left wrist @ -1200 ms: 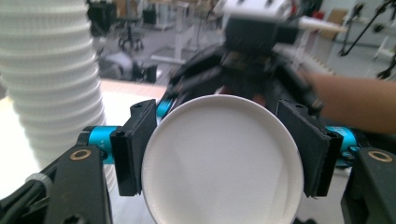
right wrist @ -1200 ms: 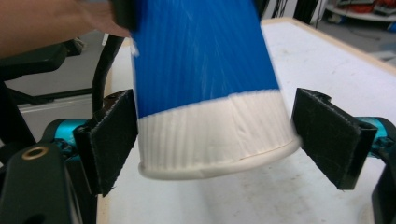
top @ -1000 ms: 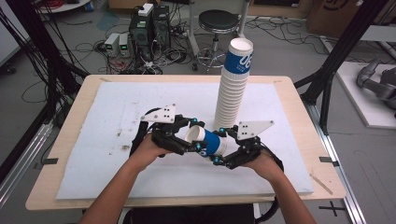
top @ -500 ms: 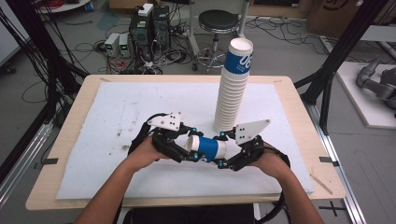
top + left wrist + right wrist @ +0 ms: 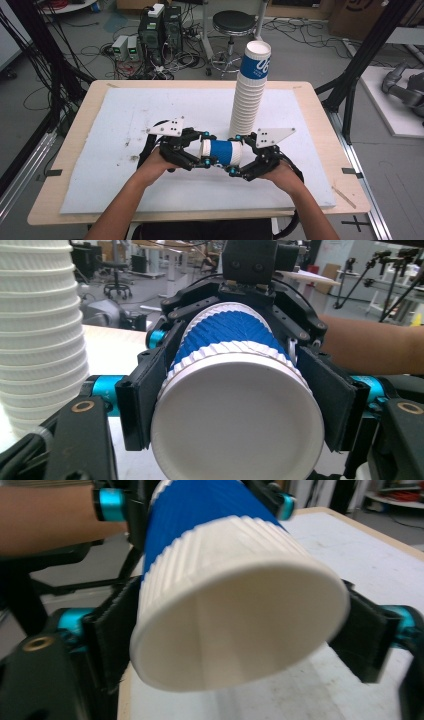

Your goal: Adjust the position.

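Here, a blue and white paper cup (image 5: pixel 222 152) lies on its side in the air between two claws, just above a white mat (image 5: pixel 125 115). The left claw (image 5: pixel 206 149) is clenched on the cup's closed base, one pad on each flank. The right claw (image 5: pixel 236 154) surrounds the cup's open mouth. Its jaws have just been opening, and the pad on one side now stands clear of the rim, so it has released the cup.

The cup likely hangs from the left claw alone, gripped at its narrow end. The heavier mouth end could sag and slide out of the pads, dropping to the mat below. A harder squeeze could crumple the thin paper wall. A tall stack of cups (image 5: pixel 247 95) stands just beyond the right claw, and a careless swing could topple it.
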Demonstrator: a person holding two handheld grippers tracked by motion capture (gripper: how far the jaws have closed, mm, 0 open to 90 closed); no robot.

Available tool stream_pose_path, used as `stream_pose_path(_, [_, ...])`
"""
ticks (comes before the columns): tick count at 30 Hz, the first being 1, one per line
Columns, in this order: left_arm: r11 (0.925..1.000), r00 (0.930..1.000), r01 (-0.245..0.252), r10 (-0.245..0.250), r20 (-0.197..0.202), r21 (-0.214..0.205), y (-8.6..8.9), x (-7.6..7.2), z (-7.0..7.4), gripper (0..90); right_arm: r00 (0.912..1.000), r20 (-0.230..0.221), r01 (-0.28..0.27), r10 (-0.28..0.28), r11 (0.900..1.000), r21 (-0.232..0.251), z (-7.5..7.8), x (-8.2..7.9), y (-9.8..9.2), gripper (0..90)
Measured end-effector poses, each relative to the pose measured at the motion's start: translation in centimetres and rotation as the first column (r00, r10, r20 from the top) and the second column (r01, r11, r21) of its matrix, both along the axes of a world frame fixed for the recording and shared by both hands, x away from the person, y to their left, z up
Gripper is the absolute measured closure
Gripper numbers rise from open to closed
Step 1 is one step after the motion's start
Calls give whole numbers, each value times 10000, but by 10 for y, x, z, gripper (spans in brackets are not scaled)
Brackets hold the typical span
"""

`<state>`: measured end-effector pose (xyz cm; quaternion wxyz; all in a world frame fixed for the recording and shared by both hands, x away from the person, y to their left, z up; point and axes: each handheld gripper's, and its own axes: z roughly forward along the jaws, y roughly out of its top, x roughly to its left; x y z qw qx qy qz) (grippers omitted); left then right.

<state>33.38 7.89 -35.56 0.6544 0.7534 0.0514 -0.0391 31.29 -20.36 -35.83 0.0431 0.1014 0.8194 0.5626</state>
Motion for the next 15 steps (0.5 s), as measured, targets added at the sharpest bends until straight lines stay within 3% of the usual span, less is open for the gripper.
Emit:
stream_pose_path(3, [10000, 9999, 52, -52, -132, -3, 0, 0, 0, 309, 9998, 121, -175, 176, 9998, -113, 1, 1, -1, 218])
stream_pose_path(6, [9981, 9998, -3, 17, -216, 618, -2, -2, -1, 296, 9985, 222, -494, 503, 9980, -391, 1, 1, -4, 254])
stream_pose_path(9, [9906, 9992, -391, 374, 159, 1313, -3, -5, 0, 243, 9981, 301, -516, 538, 9964, -679, 1, 1, -5, 267])
stream_pose_path(12, [9820, 9981, -457, 372, 497, 1831, -4, -7, 1, 238, 9974, 321, -607, 641, 9934, -969, 4, 1, -6, 274])
stream_pose_path(15, [9734, 9970, -513, 368, 687, 2233, -4, -8, 0, 242, 9965, 493, -584, 675, 9842, -1670, 8, 0, -5, 275])
